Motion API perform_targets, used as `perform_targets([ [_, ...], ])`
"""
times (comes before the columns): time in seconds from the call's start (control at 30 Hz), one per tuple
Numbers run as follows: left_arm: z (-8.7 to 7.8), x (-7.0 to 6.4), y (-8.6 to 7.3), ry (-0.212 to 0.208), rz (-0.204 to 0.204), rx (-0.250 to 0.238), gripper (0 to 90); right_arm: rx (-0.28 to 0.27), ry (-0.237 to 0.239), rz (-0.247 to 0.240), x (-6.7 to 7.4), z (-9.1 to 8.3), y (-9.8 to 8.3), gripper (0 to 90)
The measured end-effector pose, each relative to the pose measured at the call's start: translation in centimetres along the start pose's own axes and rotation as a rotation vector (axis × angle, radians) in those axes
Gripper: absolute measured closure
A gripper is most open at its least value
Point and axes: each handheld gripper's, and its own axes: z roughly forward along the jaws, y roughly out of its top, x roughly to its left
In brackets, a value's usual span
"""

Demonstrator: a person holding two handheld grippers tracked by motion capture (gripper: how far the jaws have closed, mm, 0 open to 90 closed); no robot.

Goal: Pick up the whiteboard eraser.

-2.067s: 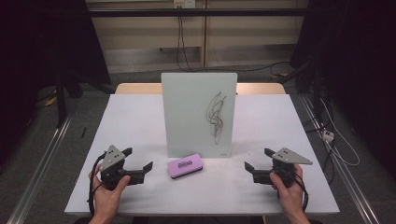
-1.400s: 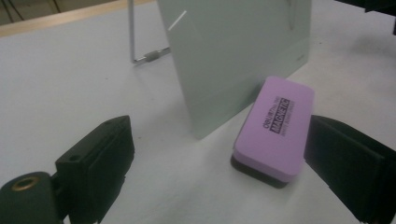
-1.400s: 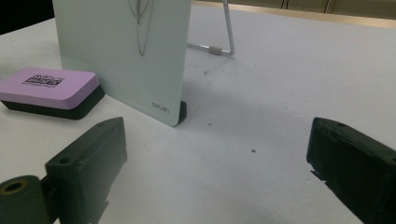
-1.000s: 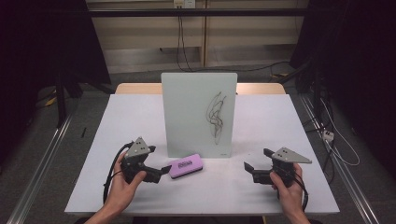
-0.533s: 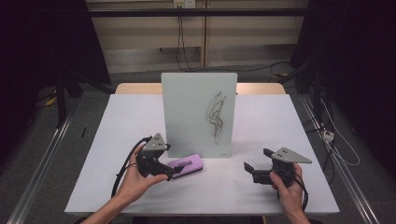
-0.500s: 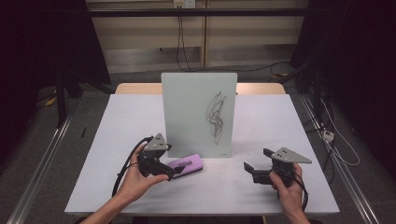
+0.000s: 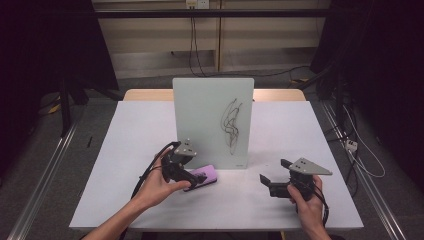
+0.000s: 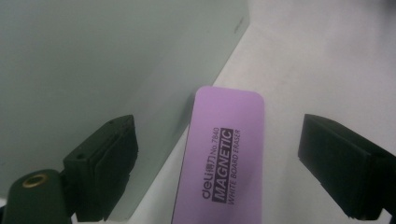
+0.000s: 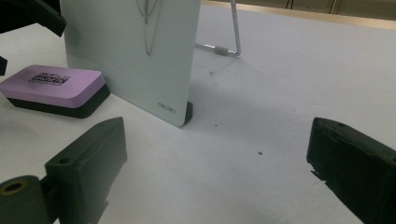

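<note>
A purple magnetic whiteboard eraser [image 7: 205,176] with a black felt base lies flat on the white table, just in front of the upright glass whiteboard [image 7: 212,120]. My left gripper [image 7: 192,179] straddles its near end. In the left gripper view the eraser [image 8: 224,158] lies between the two jaws with a gap on each side. The jaws have just been closing and do not touch it. My right gripper [image 7: 267,182] rests on the table at the right, open and holding nothing. Its view shows the eraser [image 9: 51,84] and the board [image 9: 126,51] with its black scribble.
The board stands on a wire easel leg [image 9: 233,32] behind it and a black foot [image 9: 187,112] at its lower corner. The white tabletop [image 7: 285,130] spreads to both sides of the board. Cables trail from both grippers toward the near edge.
My left hand has slid rightward across the table until its jaws came around the eraser's near end. The right hand and the board have stayed where they were.
</note>
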Motion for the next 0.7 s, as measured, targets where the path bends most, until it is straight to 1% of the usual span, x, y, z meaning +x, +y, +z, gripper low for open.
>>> perform_targets([
  [0.03, 0.2, 0.0, 0.2, -0.009, 0.011, 0.026, 11.9, 0.000, 0.000, 0.001, 0.0, 0.0, 0.0, 4.8],
  [0.07, 0.5, -0.1, 0.3, -0.012, 0.014, 0.039, 12.6, 0.001, -0.002, 0.003, 0.0, 0.0, 0.0, 4.8],
  [0.1, 0.7, -0.1, 0.3, -0.020, 0.029, 0.054, 14.5, 0.003, 0.001, 0.004, 0.0, 0.0, 0.0, 4.8],
  [0.13, 0.9, -0.1, 0.4, -0.029, 0.032, 0.070, 14.5, 0.003, 0.001, 0.004, 0.0, 0.0, 0.0, 4.8],
  [0.17, 1.1, -0.1, 0.3, -0.027, 0.029, 0.075, 16.9, 0.005, 0.002, 0.000, 0.0, 0.0, 0.0, 4.8],
  [0.2, 1.2, -0.1, 0.3, -0.027, 0.033, 0.075, 17.0, 0.006, 0.006, -0.003, 0.0, 0.0, 0.0, 4.8],
  [0.23, 1.2, -0.2, 0.2, -0.028, 0.040, 0.085, 18.3, 0.005, 0.007, -0.003, 0.1, 0.1, 0.0, 4.7],
  [0.27, 1.2, -0.2, 0.1, -0.029, 0.037, 0.097, 18.3, 0.005, 0.007, -0.003, 0.1, 0.1, 0.0, 4.7],
  [0.33, 1.1, -0.3, -0.1, -0.031, 0.037, 0.098, 20.2, 0.004, 0.010, -0.008, 0.1, 0.1, 0.1, 4.7],
  [0.37, 1.0, -0.2, -0.2, -0.032, 0.034, 0.096, 22.2, 0.003, 0.011, -0.006, 0.1, 0.2, 0.1, 4.7],
  [0.43, 1.1, 0.0, -0.4, -0.035, 0.033, 0.115, 25.8, 0.006, 0.011, -0.006, 0.1, 0.2, 0.1, 4.7],
  [0.47, 1.2, 0.0, -0.5, -0.036, 0.030, 0.128, 29.5, 0.008, 0.014, -0.008, 0.1, 0.3, 0.1, 4.7],
  [0.5, 1.3, 0.0, -0.5, -0.041, 0.032, 0.135, 29.5, 0.008, 0.014, -0.008, 0.1, 0.3, 0.1, 4.7],
  [0.53, 1.3, 0.1, -0.5, -0.040, 0.034, 0.139, 31.7, 0.010, 0.014, -0.007, 0.2, 0.3, 0.1, 4.7],
  [0.6, 1.5, 0.2, -0.5, -0.045, 0.021, 0.129, 31.7, 0.008, 0.014, -0.007, 0.1, 0.2, 0.1, 4.7],
  [0.63, 1.6, 0.3, -0.6, -0.054, 0.020, 0.135, 31.6, 0.007, 0.015, -0.007, 0.1, 0.2, 0.0, 4.6],
  [0.67, 1.8, 0.5, -0.6, -0.057, 0.026, 0.145, 31.7, 0.009, 0.015, -0.005, 0.1, 0.2, 0.0, 4.7],
  [0.7, 1.9, 0.5, -0.7, -0.059, 0.023, 0.148, 31.8, 0.010, 0.015, -0.002, 0.1, 0.2, 0.0, 4.6],
])
